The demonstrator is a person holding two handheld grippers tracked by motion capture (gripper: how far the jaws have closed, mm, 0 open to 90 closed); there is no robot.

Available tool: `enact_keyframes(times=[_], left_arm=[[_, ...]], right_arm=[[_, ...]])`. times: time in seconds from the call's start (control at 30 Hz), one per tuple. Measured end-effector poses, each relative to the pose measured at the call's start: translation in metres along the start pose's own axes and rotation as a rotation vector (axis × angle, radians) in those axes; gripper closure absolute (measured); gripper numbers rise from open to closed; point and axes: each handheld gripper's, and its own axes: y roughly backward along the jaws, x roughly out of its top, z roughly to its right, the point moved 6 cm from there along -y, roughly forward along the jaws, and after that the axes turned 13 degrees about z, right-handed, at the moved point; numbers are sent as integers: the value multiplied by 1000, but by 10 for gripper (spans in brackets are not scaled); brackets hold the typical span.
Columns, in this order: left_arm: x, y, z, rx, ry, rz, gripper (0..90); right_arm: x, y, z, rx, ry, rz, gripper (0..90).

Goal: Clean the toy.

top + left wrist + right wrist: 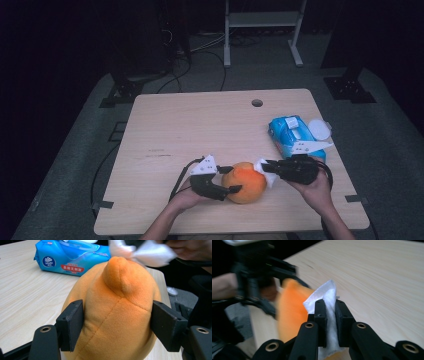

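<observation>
The left gripper (pixel 227 181) has the round orange plush fruit toy (pixel 244 182) clamped between its two black fingers (pixel 70 323), one pad on each flank, low on the pale wooden desk (pixel 200 125) near the front edge. The right gripper (pixel 263 167) comes in from the other side, its fingers (pixel 321 320) pinched narrow on a folded white wet wipe (pixel 327 293), and the wipe sits right against the upper side of the toy.

This looks like a wiping job. To do it well, the left grip should stay firm but not crush the soft plush, so the surface holds its shape under the wipe. The right side should drag the free edge of the wipe across the fabric in short strokes and keep the hard fingertips off it. The little nub on top (pixel 117 270) will want a pass around it.

Off to the right, well apart, lies the blue plastic pack of wet wipes (pixel 290 135), its white lid flap open, with a round white cap-like disc (pixel 319 130) just beside it. A small cable hole (pixel 257 103) sits at the far edge. Nothing blocks the stroke; the only crowding is the left gripper's own fingers around the toy's sides.
</observation>
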Motion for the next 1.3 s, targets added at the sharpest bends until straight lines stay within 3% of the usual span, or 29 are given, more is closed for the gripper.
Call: enact_keyframes(times=[0.07, 0.13, 0.2, 0.27, 0.3, 0.43, 0.5, 0.57, 0.67, 0.87, 0.97, 1.03, 1.17, 1.3], left_arm=[[1, 0, 0, 7, -3, -1, 300], [1, 1, 0, 7, 3, -4, 286], [1, 1, 2, -8, -15, -6, 262], [1, -3, 5, 4, -25, -16, 255], [1, -4, 5, 9, -34, -24, 258], [1, -9, 8, 28, -50, -28, 273], [1, -9, 8, 39, -49, -28, 282], [1, -7, 6, 46, -37, -26, 291], [0, -6, 4, 42, -27, -15, 298], [-1, -3, -1, 37, -1, -4, 301], [-1, -2, -3, 34, 4, -3, 295], [0, -1, -2, 9, 1, -12, 260], [-2, 0, -7, 0, -2, -46, 74], [-3, 3, -4, -19, -48, -54, 93]], right_arm=[[4, -8, -12, 13, 55, -10, 805], [3, -13, -14, -6, 87, -26, 805], [-1, -14, -7, -18, 58, -21, 805], [-2, -15, -2, -14, 11, -9, 807], [-1, -16, -4, -16, 16, -6, 808], [13, -28, -32, 40, 81, 13, 812], [17, -36, -47, 57, 134, -1, 812], [18, -42, -52, 68, 153, -8, 811], [15, -39, -43, 34, 158, -8, 810], [3, -18, -8, -69, 108, -19, 808], [-3, -13, 2, -84, 71, -19, 808], [-2, -14, 0, -72, 65, -15, 808], [3, -27, -18, -10, 90, -7, 808], [8, -41, -32, 35, 110, -5, 806]])
